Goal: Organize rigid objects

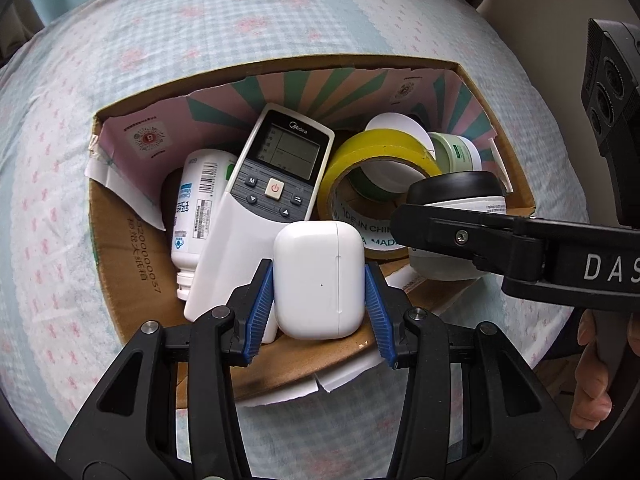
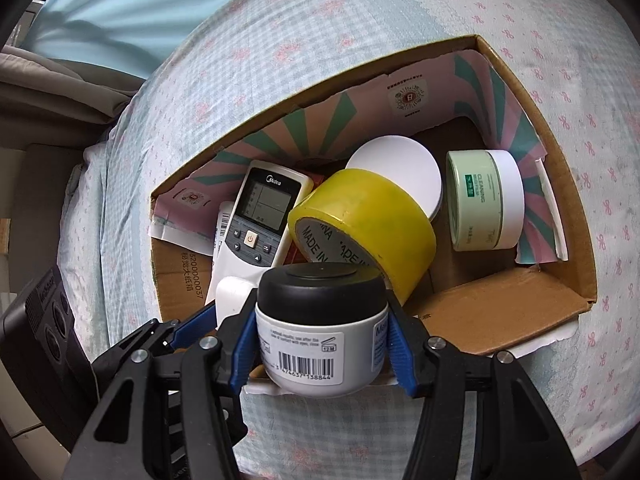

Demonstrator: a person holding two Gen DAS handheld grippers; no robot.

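Drop-off step: my left gripper (image 1: 319, 280), jaws clamped on the white earbud case (image 1: 319, 280), and right gripper (image 2: 322, 322), grasping a black-lidded jar (image 2: 322, 316), hover over the cardboard box's (image 2: 572, 216) near edge w/ remote (image 1: 276, 184) & yellow tape (image 2: 362, 220) inside; next I'd judge: lower, release.

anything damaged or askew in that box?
Yes. The cardboard box has a ragged far rim, and its printed liner is torn and peeling near the left corner. Inside, the yellow tape roll lies tilted on its edge, and the remote rests slanted over the white bottle.
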